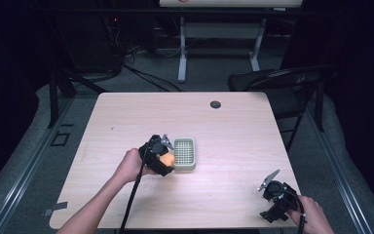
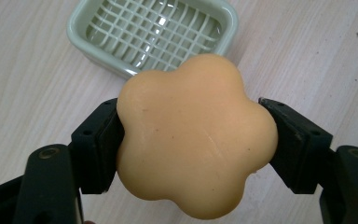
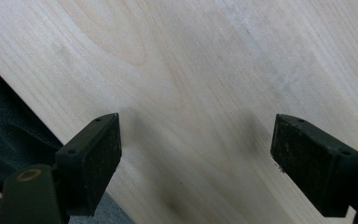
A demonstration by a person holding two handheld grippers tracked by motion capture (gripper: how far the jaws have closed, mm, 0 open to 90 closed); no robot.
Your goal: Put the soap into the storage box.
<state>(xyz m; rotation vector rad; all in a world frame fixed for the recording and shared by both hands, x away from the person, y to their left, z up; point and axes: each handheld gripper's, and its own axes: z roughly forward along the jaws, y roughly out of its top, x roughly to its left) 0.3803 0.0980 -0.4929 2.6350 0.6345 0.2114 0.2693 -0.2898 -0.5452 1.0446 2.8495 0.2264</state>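
Observation:
A flower-shaped orange soap point(image 2: 196, 137) sits between the jaws of my left gripper point(image 2: 191, 144), which is shut on it from both sides. In the high view the soap point(image 1: 167, 159) hangs just left of a pale green soap dish point(image 1: 185, 153) with a grid bottom, near the table's middle. The left gripper view shows the dish point(image 2: 154, 32) lying just beyond the soap. My right gripper point(image 1: 272, 195) hovers over the table's front right corner; its jaws stand wide apart with nothing between them point(image 3: 196, 158).
The light wooden table point(image 1: 224, 136) has a dark round cable hole point(image 1: 215, 104) near its far edge. A black folding chair point(image 1: 282, 83) stands off the far right corner. The table edge point(image 3: 37, 116) runs close under my right gripper.

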